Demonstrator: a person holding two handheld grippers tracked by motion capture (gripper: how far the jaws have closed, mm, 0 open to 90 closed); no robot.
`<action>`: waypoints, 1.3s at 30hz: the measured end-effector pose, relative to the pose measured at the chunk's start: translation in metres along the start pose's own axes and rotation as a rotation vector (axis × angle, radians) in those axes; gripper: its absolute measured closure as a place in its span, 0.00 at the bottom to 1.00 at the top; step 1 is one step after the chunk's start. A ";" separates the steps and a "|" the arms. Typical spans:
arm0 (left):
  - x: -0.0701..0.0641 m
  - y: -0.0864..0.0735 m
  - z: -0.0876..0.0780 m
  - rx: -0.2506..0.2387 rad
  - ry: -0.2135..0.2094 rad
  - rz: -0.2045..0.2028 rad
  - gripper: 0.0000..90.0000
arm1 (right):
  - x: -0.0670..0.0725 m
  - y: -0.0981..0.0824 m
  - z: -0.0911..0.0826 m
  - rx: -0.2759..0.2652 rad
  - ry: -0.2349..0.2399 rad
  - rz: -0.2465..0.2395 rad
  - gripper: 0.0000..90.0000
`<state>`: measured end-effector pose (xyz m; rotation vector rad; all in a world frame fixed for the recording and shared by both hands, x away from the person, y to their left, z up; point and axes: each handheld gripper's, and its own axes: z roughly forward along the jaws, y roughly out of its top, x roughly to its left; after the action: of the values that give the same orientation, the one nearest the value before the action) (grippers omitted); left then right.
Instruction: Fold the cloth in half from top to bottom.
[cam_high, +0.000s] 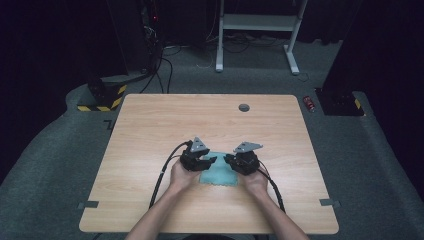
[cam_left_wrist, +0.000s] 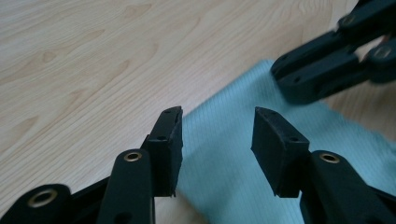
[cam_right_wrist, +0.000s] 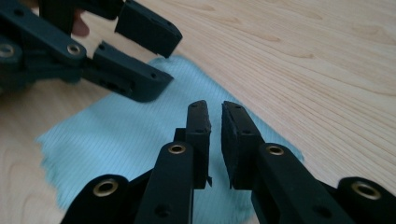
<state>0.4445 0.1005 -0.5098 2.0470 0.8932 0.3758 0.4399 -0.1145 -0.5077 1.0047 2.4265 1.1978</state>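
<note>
A light blue cloth (cam_high: 218, 172) lies flat on the wooden table (cam_high: 150, 125), near its front middle. My left gripper (cam_high: 212, 160) hovers over the cloth's left part, pointing right. In the left gripper view its jaws (cam_left_wrist: 217, 135) stand open above the cloth (cam_left_wrist: 224, 177) with nothing between them. My right gripper (cam_high: 229, 159) faces it from the right. Its jaws (cam_right_wrist: 215, 135) are drawn close with a narrow gap, low over the cloth (cam_right_wrist: 116, 135), and no fabric shows between the pads. Each gripper view shows the other gripper: the right one (cam_left_wrist: 327, 70), the left one (cam_right_wrist: 163, 60).
A round grommet hole (cam_high: 243, 107) sits near the table's far edge. Grey tape marks (cam_high: 88, 204) (cam_high: 328, 202) lie at the front corners. Cables trail back from both grippers. A white desk frame (cam_high: 257, 22) and a small red object (cam_high: 309, 103) are on the floor beyond.
</note>
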 end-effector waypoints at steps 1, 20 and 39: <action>0.002 -0.001 0.003 0.004 0.001 -0.013 0.59 | -0.001 0.001 0.004 0.003 0.000 0.023 0.90; 0.008 0.005 0.001 0.009 0.045 -0.027 0.58 | -0.025 -0.004 0.005 0.008 -0.081 0.114 0.84; -0.002 -0.005 -0.015 0.081 0.085 0.041 0.58 | -0.023 -0.011 -0.002 0.052 -0.101 0.092 0.80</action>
<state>0.4323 0.1097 -0.5050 2.1397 0.9321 0.4583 0.4506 -0.1365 -0.5169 1.1740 2.3677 1.0895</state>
